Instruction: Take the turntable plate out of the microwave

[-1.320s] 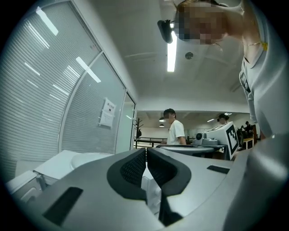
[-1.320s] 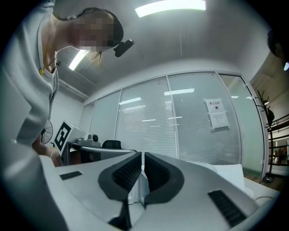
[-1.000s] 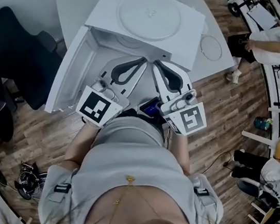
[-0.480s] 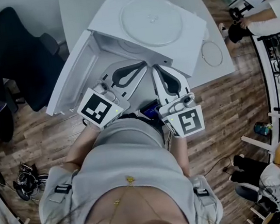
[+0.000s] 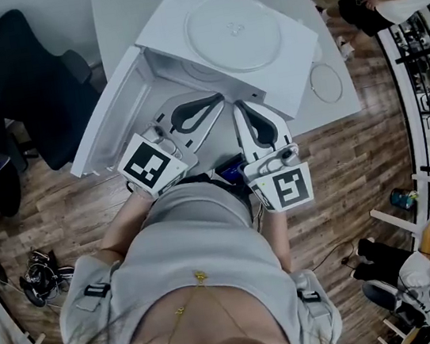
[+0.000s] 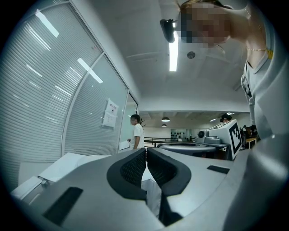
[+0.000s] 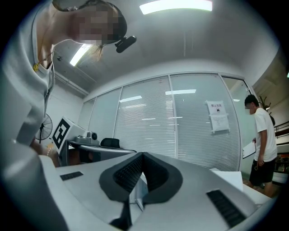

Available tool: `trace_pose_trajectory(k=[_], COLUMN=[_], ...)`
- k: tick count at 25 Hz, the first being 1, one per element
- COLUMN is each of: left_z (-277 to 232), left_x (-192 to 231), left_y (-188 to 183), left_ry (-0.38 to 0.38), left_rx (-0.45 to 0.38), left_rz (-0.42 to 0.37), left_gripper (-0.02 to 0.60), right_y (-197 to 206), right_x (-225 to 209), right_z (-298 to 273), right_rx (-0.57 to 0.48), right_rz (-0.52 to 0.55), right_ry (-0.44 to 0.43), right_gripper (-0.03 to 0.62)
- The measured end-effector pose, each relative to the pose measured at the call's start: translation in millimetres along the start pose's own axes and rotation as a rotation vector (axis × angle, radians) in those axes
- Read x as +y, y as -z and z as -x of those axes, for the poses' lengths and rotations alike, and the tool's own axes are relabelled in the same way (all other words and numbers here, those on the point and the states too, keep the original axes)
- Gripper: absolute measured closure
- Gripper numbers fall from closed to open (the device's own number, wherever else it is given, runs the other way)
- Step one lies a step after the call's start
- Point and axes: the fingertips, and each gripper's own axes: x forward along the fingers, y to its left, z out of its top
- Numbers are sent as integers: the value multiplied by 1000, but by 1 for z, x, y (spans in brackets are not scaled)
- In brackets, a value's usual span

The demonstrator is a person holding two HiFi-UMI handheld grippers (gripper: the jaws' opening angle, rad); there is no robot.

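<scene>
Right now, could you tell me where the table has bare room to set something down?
Bare tabletop lies left of the microwave, beyond its open door. On its right, a ring takes the narrow strip. The front is crowded by the left gripper and right gripper.

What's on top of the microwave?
A round plate lies flat on the microwave top. Nothing else shows there. The top hides most of the inside.
</scene>
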Motion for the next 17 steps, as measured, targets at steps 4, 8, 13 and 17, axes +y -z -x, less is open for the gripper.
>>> trace_pose_trajectory(k=[4, 8, 13, 17], left_z=[0, -1, -1, -2], left_x=[0, 1, 3, 5], left_y=[2, 4, 5, 6], left_ry=[-1, -3, -9, -10], left_rx=[4, 10, 9, 19], left_rz=[4, 9, 31, 30], left_gripper=[548, 548, 548, 548], right_y=[1, 3, 4, 4], right_x=[0, 0, -3, -7], right_z=[-1, -1, 1, 1], right_rx=[4, 13, 18, 19], right_rz=[1, 2, -6, -10], right_ry=[-3, -4, -4, 0], right_gripper=[579, 577, 579, 579])
